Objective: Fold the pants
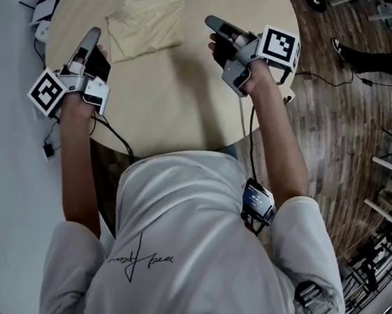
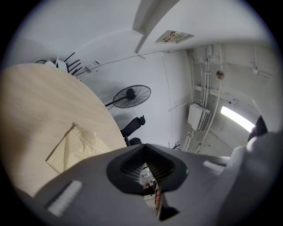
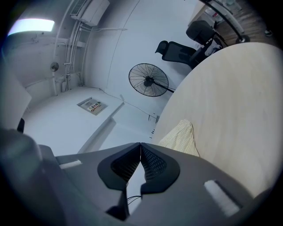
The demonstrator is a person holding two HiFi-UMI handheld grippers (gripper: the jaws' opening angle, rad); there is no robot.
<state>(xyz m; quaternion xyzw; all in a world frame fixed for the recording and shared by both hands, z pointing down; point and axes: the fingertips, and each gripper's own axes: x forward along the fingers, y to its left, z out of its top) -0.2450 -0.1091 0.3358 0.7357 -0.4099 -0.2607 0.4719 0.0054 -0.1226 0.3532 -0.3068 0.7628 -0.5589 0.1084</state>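
The pants (image 1: pixel 146 24) are a pale yellow checked cloth, folded into a small rectangle at the far side of the round wooden table (image 1: pixel 175 94). My left gripper (image 1: pixel 90 35) hovers to their left and slightly nearer, shut with nothing in it. My right gripper (image 1: pixel 211 22) is just right of the pants, also shut and empty. In the left gripper view the jaw tips (image 2: pixel 145 145) meet, with the pants (image 2: pixel 75 148) lying flat on the table to the left. In the right gripper view the tips (image 3: pixel 140 144) touch, and the pants (image 3: pixel 180 137) lie just beyond them.
A standing fan (image 2: pixel 131 96) and a black office chair (image 2: pixel 132 126) stand past the table's far edge by a white wall. Another person's leg and shoe (image 1: pixel 376 61) rest on the wood floor at the right. Cables hang off the table's near edge.
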